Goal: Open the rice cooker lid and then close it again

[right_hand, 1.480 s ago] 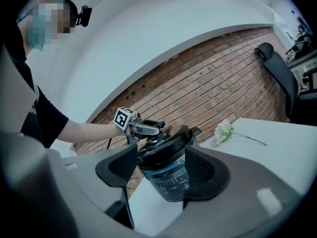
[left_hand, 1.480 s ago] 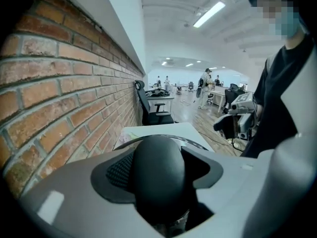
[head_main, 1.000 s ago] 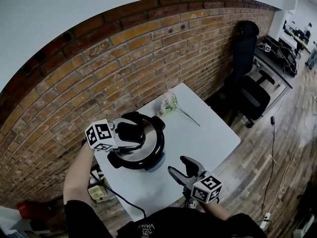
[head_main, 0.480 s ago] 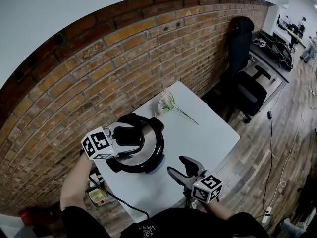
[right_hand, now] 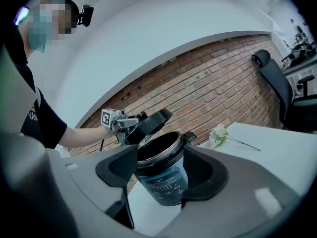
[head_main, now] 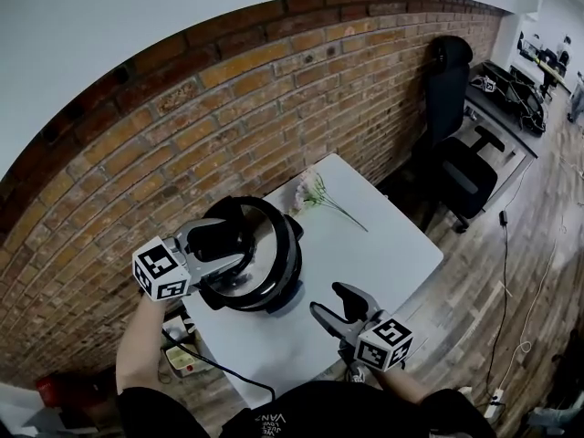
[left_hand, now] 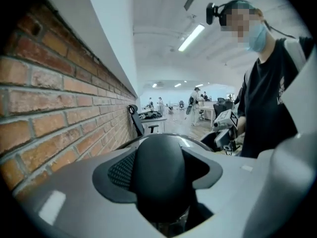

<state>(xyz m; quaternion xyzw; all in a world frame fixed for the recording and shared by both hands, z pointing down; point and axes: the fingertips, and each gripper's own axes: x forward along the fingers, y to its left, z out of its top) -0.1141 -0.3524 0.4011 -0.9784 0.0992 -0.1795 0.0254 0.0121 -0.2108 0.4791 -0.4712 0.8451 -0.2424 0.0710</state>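
Lid point(head_main: 266, 245) has swung up off the rice cooker point(right_hand: 161, 180) on the table point(head_main: 365, 245), knob point(left_hand: 161, 175) clamped in my left claw point(head_main: 222, 243), right claw point(head_main: 327, 302) wide and empty nearby; I judge a slipping grip could slam it down.

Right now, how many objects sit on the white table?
2: the black round rice cooker at the left, the pale flower sprig at the far edge. Others may be hidden.

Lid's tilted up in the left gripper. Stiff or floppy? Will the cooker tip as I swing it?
The lid looks thick and rigid, holding its shape tilted, so probably stiff. The cooker is squat and broad on the table, so tipping seems unlikely.
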